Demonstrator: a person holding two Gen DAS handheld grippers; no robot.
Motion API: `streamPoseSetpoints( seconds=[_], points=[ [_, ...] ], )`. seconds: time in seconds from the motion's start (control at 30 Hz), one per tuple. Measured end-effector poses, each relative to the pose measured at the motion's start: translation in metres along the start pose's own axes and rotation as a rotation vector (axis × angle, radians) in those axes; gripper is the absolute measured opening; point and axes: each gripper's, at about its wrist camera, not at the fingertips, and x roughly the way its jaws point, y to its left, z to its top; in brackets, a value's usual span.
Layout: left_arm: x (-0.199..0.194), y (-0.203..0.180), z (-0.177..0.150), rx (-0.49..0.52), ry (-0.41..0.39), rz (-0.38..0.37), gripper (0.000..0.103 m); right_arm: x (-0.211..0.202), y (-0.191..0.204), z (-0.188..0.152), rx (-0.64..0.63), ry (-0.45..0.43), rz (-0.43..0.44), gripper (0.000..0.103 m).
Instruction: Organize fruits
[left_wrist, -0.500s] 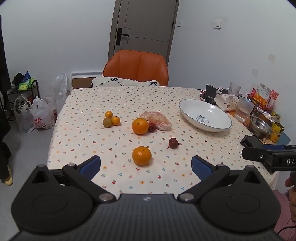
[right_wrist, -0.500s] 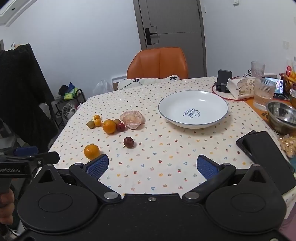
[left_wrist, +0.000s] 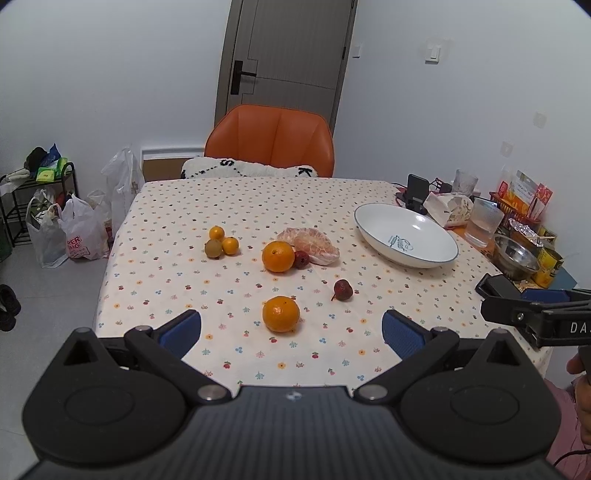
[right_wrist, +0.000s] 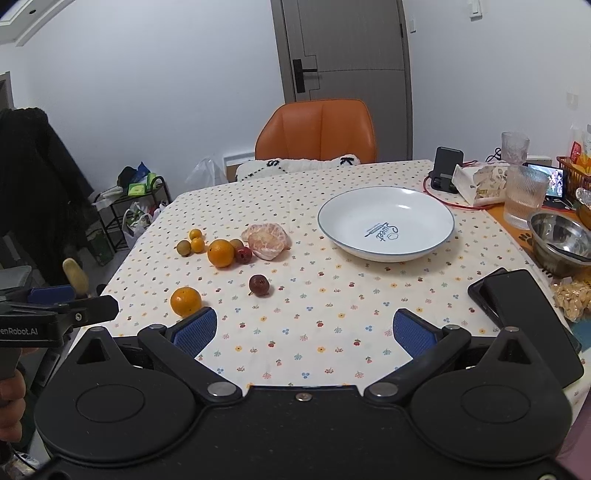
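The worktop (left_wrist: 177, 206), draped in a cream cloth dotted with small fruit prints, fills the middle of both views. The wide white ceramic bowl with a thin blue rim (right_wrist: 386, 223) sits empty at centre right. The left gripper (left_wrist: 291, 330) hovers low at the bottom of its frame, level, its blue-padded fingers (left_wrist: 181, 330) spread wide and holding nothing. The right gripper (right_wrist: 304, 330) hangs likewise, fingers (right_wrist: 413, 332) wide apart and empty. A peeled pinkish citrus (left_wrist: 314, 245) lies mid-frame, a large orange (left_wrist: 277, 256) just beside it. A second orange (left_wrist: 280, 313) rests just ahead of the left fingers, centred between them. A small dark red fruit (left_wrist: 342, 289) lies to its upper right.
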Motion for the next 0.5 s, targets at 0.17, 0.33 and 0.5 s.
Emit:
streamPoseSetpoints(
  seconds=[0.17,0.33,0.5],
  points=[
    [-0.0006,0.0002,0.0002,-0.001,-0.002,-0.001,0.103,-0.0016,0.0005,-0.0001,0.000,-0.001,0.001,0.103],
    [-0.0049,-0.0002,0.0020,0.003,-0.008,-0.005,0.103,-0.0039,0.0006,0.0008,0.000,-0.002,0.001,0.103],
    [-0.0078,-0.0010,0.0028,0.004,-0.013,-0.005,0.103,-0.0086,0.0013,0.0007,0.001,-0.009,0.003,0.103]
  ],
)
